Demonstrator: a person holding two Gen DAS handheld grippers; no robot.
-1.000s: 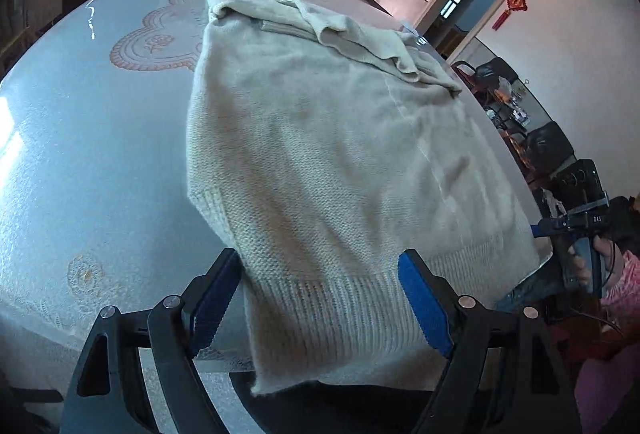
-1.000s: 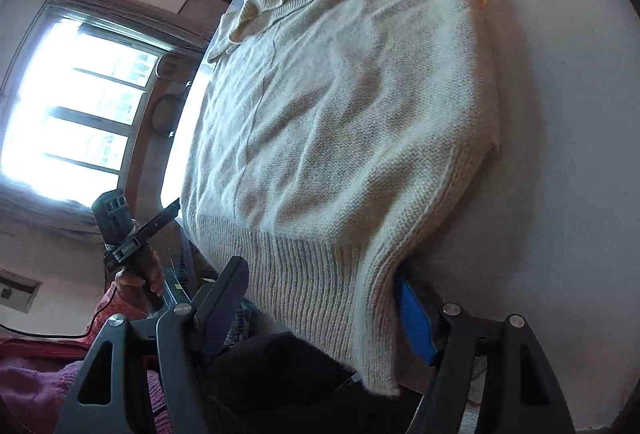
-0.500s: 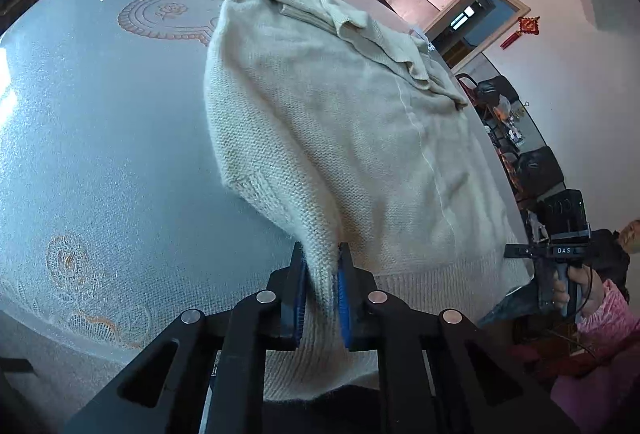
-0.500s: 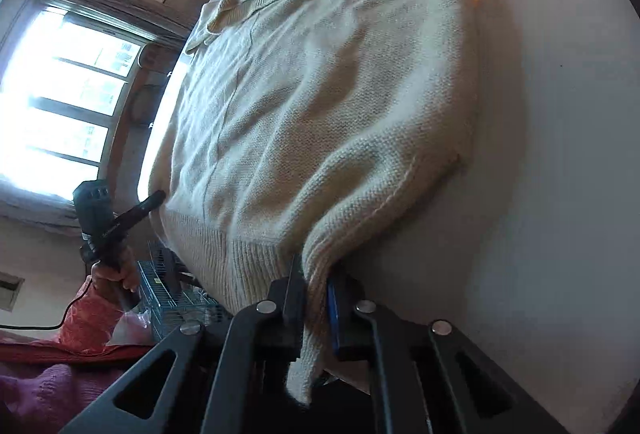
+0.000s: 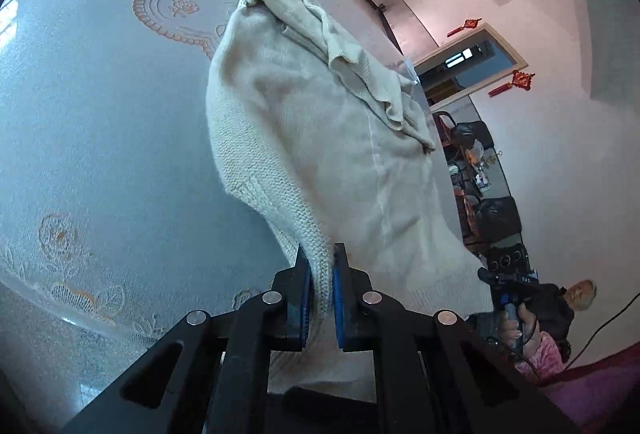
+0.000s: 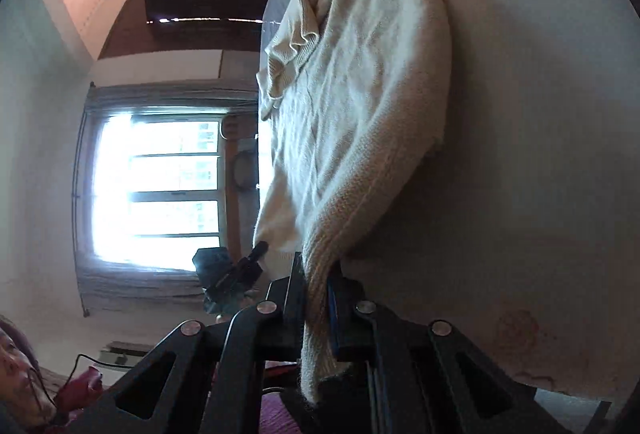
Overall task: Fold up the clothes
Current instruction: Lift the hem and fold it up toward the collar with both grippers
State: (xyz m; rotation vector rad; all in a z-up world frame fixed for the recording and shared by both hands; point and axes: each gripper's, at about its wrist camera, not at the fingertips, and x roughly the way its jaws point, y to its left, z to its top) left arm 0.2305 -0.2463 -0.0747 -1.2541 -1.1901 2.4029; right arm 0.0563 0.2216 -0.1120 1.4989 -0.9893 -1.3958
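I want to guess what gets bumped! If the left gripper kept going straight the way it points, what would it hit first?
The left gripper is already shut on the cream sweater, so it would push straight into more sweater, bunching it along the table. Depth is hard to judge in this view.

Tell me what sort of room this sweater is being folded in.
Probably a home living or dining room: a table under a lace-patterned cloth, red knot ornaments by a doorway, dark armchairs, and a large window.
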